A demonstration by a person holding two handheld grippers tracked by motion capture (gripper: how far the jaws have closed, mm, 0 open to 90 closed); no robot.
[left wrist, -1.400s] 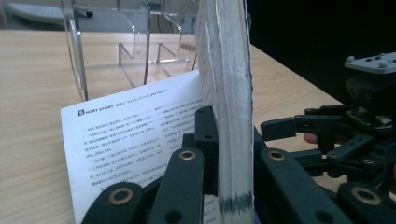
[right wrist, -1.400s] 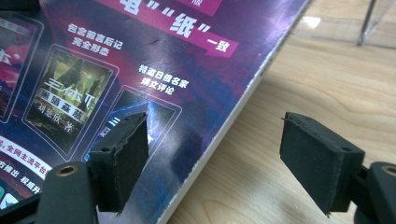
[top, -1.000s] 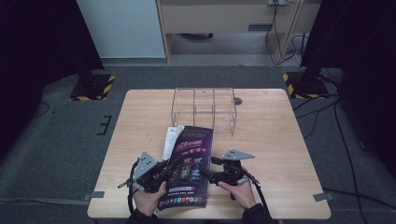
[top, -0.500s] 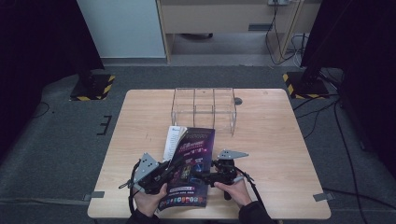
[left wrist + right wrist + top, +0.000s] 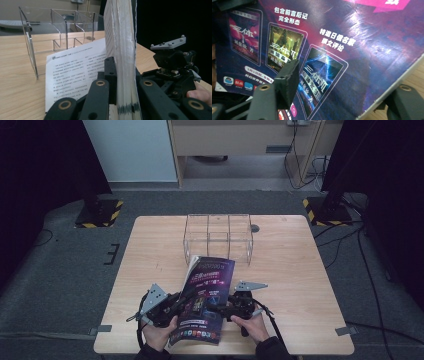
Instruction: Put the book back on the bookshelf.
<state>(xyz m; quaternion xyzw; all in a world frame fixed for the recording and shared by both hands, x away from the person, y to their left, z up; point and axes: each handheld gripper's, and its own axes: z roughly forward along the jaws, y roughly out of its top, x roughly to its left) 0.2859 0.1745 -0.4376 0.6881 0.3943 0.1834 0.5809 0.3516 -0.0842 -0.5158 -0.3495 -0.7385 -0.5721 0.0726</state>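
Your left gripper (image 5: 176, 307) is clamped hard on the magazine (image 5: 205, 295), and in the left gripper view you can see the thick block of pages (image 5: 123, 62) standing on edge, pinched between the two black jaws, near the bottom of the spine side. One loose printed page (image 5: 75, 75) has dropped away to the left of those jaws and lies flat on the table (image 5: 290, 270). That tells you how this thing behaves: floppy, many thin sheets, a glossy cover that will slide. It looks light enough for one hand, but it sags and fans wherever nothing pins it.

Your right gripper (image 5: 220, 309) sits at the opposite edge, and its jaws have just been closing. In the right gripper view the purple cover (image 5: 352, 45) runs between them, one jaw in front of it, the other behind its lower edge; the pads don't look pressed home yet, so count that side as apart for now.

I'd take the right hold deep, well in from the edge, so you catch the whole stack, not just the slick cover. The clear acrylic rack (image 5: 218, 237) waits beyond both sets of fingertips, well apart.
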